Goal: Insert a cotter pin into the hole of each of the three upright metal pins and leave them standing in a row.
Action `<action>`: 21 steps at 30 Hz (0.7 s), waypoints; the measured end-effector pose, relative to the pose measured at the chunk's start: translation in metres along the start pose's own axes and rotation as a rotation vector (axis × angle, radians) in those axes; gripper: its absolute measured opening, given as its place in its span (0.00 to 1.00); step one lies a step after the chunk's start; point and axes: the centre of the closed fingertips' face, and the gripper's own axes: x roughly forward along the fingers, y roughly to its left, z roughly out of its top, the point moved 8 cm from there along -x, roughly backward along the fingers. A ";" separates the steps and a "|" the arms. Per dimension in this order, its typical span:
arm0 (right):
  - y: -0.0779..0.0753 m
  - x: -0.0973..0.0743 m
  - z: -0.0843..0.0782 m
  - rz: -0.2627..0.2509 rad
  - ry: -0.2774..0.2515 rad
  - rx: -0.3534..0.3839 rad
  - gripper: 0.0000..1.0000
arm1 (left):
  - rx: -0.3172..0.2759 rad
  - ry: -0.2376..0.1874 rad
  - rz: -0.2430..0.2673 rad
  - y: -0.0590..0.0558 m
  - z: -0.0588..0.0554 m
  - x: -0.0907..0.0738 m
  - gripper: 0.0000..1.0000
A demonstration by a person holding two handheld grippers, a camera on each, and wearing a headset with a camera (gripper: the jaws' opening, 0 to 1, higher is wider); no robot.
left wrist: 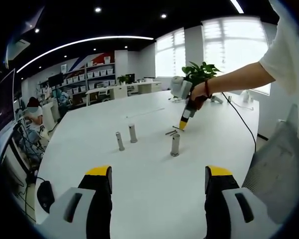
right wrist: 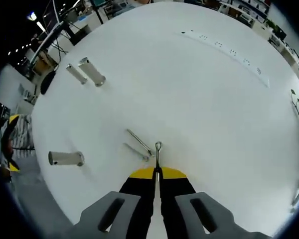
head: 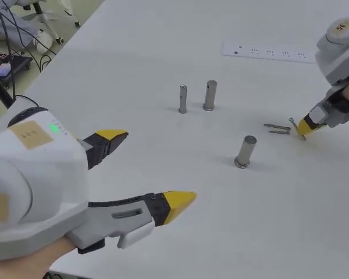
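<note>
At left, gapes empty with the left gripper point(head: 146, 168), 3 pins point(head: 209, 96) upright well ahead of its jaws. At right, pinches 1 cotter point(right wrist: 158, 155) in closed jaws of the right gripper point(right wrist: 157, 175), shaft along them (loop outward); nearest pin point(head: 245, 151) left of the tips, 2 spare cotters point(head: 277, 125) between.

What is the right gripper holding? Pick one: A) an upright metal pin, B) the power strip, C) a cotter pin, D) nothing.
C: the right gripper is shut on a cotter pin whose loop sticks out past the tips, while two other cotter pins lie loose beside it.
</note>
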 end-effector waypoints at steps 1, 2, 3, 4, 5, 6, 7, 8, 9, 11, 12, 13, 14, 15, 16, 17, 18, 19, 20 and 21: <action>0.000 0.000 0.000 0.005 -0.003 0.004 0.03 | 0.000 0.001 0.000 0.000 0.000 0.000 0.76; 0.000 0.001 -0.001 0.007 -0.004 0.008 0.04 | -0.001 0.000 0.000 0.000 0.000 0.000 0.76; 0.000 0.001 -0.001 0.004 -0.006 0.013 0.04 | -0.001 0.000 0.000 0.000 0.000 -0.001 0.76; -0.001 0.001 -0.002 -0.001 -0.006 0.016 0.04 | -0.001 0.001 0.000 0.000 -0.001 -0.001 0.76; -0.002 0.001 -0.003 -0.008 -0.005 0.016 0.04 | 0.001 0.002 0.001 0.000 -0.001 -0.001 0.76; -0.002 0.001 -0.003 -0.009 -0.004 0.017 0.04 | 0.003 0.003 0.002 0.000 -0.001 -0.001 0.76; -0.002 0.001 -0.004 -0.009 0.000 0.021 0.04 | 0.002 0.003 0.002 0.000 -0.001 -0.001 0.76; -0.002 0.001 -0.005 -0.008 0.002 0.028 0.04 | 0.001 0.002 0.003 0.000 -0.001 -0.002 0.76; -0.001 0.001 -0.006 -0.003 0.002 0.038 0.04 | 0.001 0.001 0.003 0.000 -0.001 -0.002 0.76; 0.000 0.001 -0.008 0.000 0.002 0.079 0.04 | 0.001 0.003 0.003 0.000 -0.001 -0.002 0.76; 0.000 0.001 -0.009 0.001 0.004 0.080 0.04 | 0.002 0.004 0.003 0.000 -0.001 -0.002 0.76; 0.001 0.001 -0.010 0.000 0.007 0.087 0.04 | 0.002 0.004 0.003 0.000 -0.001 -0.002 0.76; 0.002 0.001 -0.010 -0.001 0.010 0.092 0.04 | 0.002 0.005 0.002 -0.001 -0.002 -0.002 0.76; 0.003 0.001 -0.010 -0.001 0.013 0.099 0.04 | 0.002 0.005 0.002 -0.001 -0.002 -0.002 0.76; 0.004 0.000 -0.011 0.001 0.016 0.115 0.04 | 0.002 0.004 0.002 -0.001 -0.002 -0.002 0.76; 0.005 0.000 -0.012 0.002 0.018 0.133 0.04 | 0.002 0.003 0.002 -0.001 -0.002 -0.002 0.76; 0.005 0.000 -0.012 0.007 0.022 0.175 0.04 | 0.001 0.003 0.002 -0.001 -0.002 -0.002 0.76; 0.007 0.000 -0.012 0.017 0.021 0.211 0.04 | 0.003 0.002 0.003 -0.001 -0.001 -0.002 0.76; 0.010 0.000 -0.012 0.038 0.005 0.255 0.04 | 0.004 0.002 0.003 -0.001 -0.001 -0.002 0.76; 0.012 -0.001 -0.012 0.057 0.000 0.281 0.04 | 0.005 0.003 0.002 -0.002 -0.001 -0.002 0.76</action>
